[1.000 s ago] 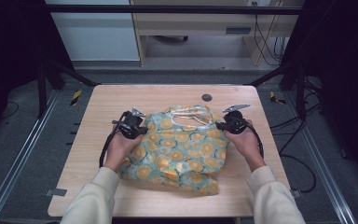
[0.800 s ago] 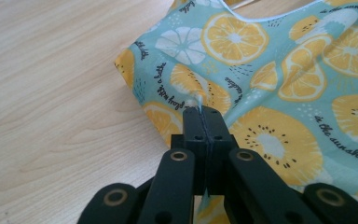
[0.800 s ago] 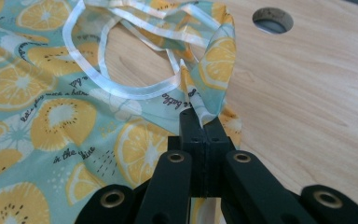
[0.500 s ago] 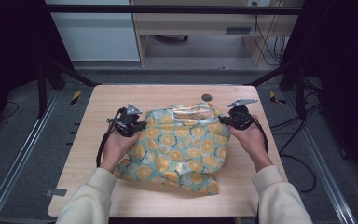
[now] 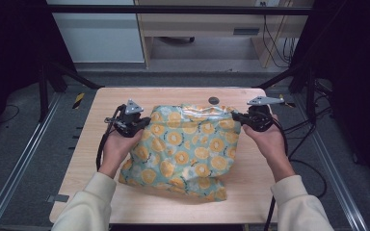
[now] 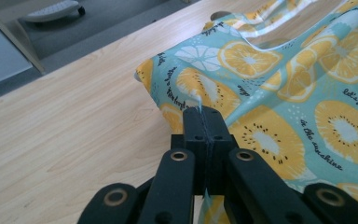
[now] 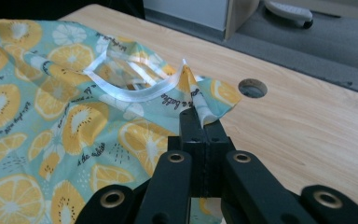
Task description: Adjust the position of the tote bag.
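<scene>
Citrus-print cloth [image 5: 188, 149] pinched at both far corners, over the middle of the table [image 5: 91, 187]
Left gripper [image 5: 142, 122] and right gripper [image 5: 236, 117] each clamp shut on a cloth edge, near end resting on the wood; judged best to raise both evenly and keep the span taut so neither corner slips, clear of the table hole [image 5: 214, 100]
</scene>
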{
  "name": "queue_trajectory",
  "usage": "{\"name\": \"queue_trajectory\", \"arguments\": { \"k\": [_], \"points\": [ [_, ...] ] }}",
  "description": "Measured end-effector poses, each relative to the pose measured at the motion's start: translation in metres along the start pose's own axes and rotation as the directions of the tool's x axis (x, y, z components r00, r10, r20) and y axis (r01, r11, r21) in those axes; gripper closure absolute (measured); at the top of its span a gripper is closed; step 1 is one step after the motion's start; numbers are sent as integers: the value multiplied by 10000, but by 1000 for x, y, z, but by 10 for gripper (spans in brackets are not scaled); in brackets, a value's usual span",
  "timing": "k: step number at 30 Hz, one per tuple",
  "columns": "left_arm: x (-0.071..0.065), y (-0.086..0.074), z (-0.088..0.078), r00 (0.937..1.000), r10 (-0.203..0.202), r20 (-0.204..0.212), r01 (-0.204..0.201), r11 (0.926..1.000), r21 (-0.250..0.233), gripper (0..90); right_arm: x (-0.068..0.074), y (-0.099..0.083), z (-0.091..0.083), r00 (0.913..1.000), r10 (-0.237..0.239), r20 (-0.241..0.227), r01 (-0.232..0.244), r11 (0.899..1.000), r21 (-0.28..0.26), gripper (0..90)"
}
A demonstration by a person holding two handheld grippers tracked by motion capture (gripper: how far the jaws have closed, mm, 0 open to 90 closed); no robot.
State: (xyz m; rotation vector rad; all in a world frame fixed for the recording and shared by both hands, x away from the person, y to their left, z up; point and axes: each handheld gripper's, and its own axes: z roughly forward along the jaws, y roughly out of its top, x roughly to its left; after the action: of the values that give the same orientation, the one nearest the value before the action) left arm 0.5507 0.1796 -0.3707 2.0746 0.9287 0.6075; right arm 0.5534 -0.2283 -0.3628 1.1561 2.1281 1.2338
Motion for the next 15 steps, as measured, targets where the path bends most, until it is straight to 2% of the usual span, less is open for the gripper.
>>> {"name": "queue_trajectory", "arguments": {
  "k": [5,7,10,15],
  "points": [
    [-4,2,-11,9997,228,87,-227,9996,-170,900,5,-1,-17,9999,-86,-105,81,9990,-431,900],
    [-5,2,-14,9998,174,88,-172,9994,-306,900,6,-2,-21,9998,-102,-149,94,9986,-514,900],
    [-9,4,-23,9995,308,60,-305,9983,-499,900,12,-5,-33,9994,-278,-184,264,9970,-727,900],
    [-15,5,-31,9982,601,-22,-601,9960,-659,900,16,-8,-46,9994,-278,-229,252,9936,-1105,900]
  ]
}}
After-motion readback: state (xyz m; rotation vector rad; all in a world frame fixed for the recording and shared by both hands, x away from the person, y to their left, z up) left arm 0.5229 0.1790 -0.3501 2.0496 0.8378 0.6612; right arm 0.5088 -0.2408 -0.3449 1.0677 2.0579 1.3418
